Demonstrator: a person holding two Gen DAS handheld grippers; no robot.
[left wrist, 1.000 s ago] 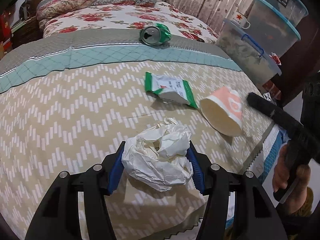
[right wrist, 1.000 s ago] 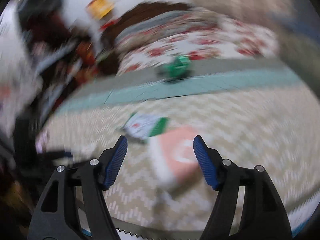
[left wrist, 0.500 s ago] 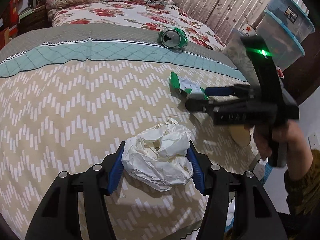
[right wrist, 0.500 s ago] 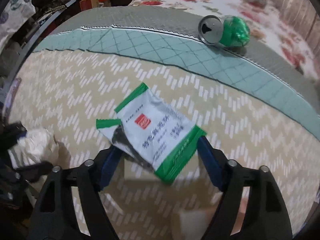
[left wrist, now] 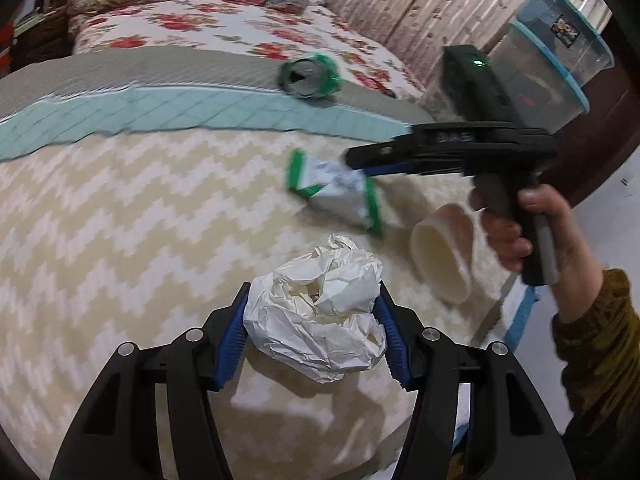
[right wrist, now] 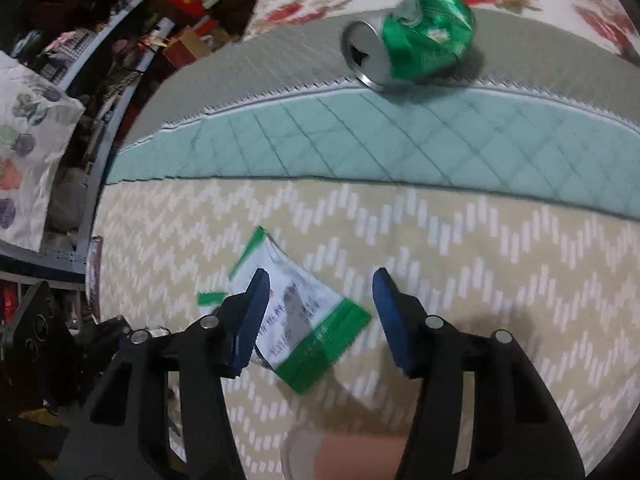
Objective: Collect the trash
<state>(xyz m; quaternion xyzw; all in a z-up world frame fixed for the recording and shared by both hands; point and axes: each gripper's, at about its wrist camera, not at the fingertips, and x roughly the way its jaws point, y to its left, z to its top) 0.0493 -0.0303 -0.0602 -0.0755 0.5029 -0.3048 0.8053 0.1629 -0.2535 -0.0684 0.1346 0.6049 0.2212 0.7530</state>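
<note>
My left gripper (left wrist: 314, 334) is shut on a crumpled white paper ball (left wrist: 320, 316) and holds it over the bed. My right gripper (right wrist: 320, 304) is open and hangs over a green and white snack wrapper (right wrist: 304, 320) on the zigzag bedspread; the left finger covers part of it. From the left wrist view the right gripper (left wrist: 360, 164) sits just above the wrapper (left wrist: 340, 192). A crushed green can (right wrist: 412, 38) lies further up the bed, on the grey band (left wrist: 310, 78). A pink and white paper cup (left wrist: 444, 256) lies on its side near the bed's edge.
Stacked clear storage boxes (left wrist: 556, 60) stand to the right of the bed. Cluttered shelves (right wrist: 120, 60) line the bed's left side. A floral quilt (left wrist: 192, 20) covers the far half of the bed.
My right gripper has moved forward over the wrapper, its left finger now covering part of it. The can looks closer. My left gripper still holds the paper ball.
</note>
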